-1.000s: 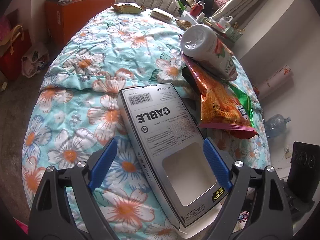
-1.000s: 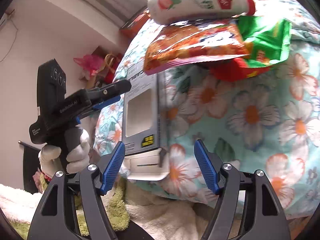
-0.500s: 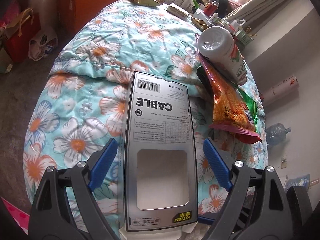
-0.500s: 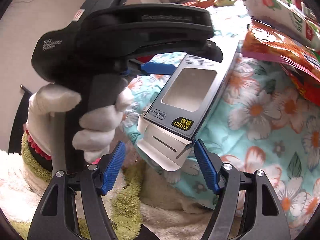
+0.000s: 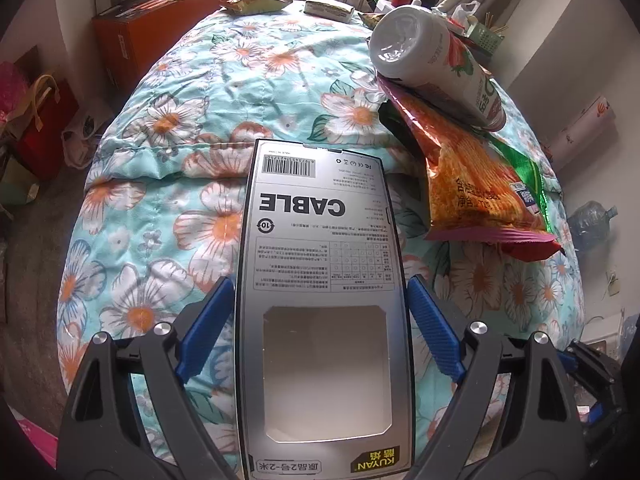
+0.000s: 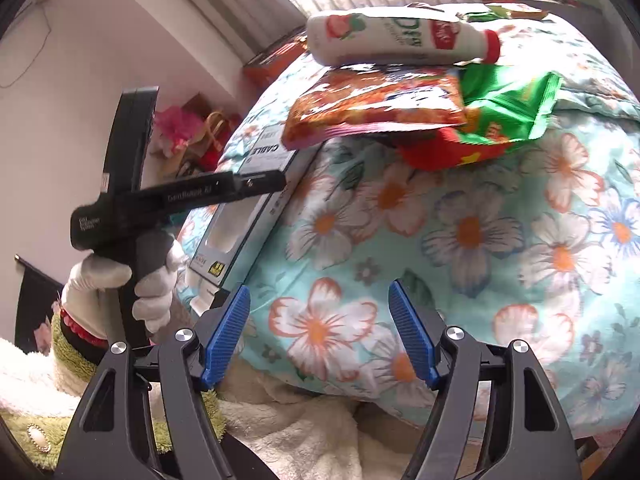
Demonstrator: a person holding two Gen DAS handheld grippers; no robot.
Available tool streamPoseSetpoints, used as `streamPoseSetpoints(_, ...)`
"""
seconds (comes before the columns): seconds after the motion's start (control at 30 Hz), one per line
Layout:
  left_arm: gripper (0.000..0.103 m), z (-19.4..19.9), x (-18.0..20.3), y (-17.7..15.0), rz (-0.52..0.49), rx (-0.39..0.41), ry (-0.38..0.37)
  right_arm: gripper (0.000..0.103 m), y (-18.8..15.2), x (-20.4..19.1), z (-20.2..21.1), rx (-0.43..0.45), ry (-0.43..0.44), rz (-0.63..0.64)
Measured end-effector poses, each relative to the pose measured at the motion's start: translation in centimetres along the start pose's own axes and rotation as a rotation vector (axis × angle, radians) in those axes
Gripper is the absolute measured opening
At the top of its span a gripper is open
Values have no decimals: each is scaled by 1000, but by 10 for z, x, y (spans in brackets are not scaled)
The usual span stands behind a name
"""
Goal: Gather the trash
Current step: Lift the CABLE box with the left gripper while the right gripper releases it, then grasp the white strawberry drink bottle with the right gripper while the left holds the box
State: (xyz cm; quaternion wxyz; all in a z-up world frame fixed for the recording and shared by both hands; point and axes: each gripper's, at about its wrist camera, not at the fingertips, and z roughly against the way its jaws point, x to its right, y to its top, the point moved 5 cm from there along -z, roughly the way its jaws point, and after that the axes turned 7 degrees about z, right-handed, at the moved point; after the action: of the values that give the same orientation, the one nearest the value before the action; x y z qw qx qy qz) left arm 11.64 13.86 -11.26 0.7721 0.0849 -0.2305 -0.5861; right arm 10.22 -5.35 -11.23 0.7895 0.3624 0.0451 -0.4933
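Cable box lengthwise between left gripper jaws, barcode end outward.

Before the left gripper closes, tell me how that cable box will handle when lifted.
The cable box looks like thin card with a cut-out window, so probably light and easy to crush. Its loose end flap may flop open. The orange snack bag seems to overlap one corner and may slide.

Bottle atop snack bag, right of box
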Motion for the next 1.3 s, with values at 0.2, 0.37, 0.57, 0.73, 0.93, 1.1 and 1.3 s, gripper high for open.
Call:
streamPoseSetpoints(0.2,84,-4,4,-5,-63,11,23,70,11,16,13,51,-46,-53)
streamPoseSetpoints(0.37,84,-4,1,-2,-56,3,-20,70,37,20,32,95,-140,54)
streamPoseSetpoints(0.57,84,-2,-3,0,-50,11,-71,86,107,5,47,201,-241,358)
streamPoseSetpoints(0.73,83,2,-10,1,-19,11,-141,89,175,-5,15,175,-266,602)
streamPoseSetpoints(0.93,83,7,-25,5,26,18,-201,89,211,-16,-49,-21,-271,888)
streamPoseSetpoints(1.1,83,8,-35,9,45,27,-224,89,216,-11,-100,-209,-292,983)
streamPoseSetpoints(1.3,83,8,-39,13,46,37,-240,77,219,-4,-121,-259,-271,940)
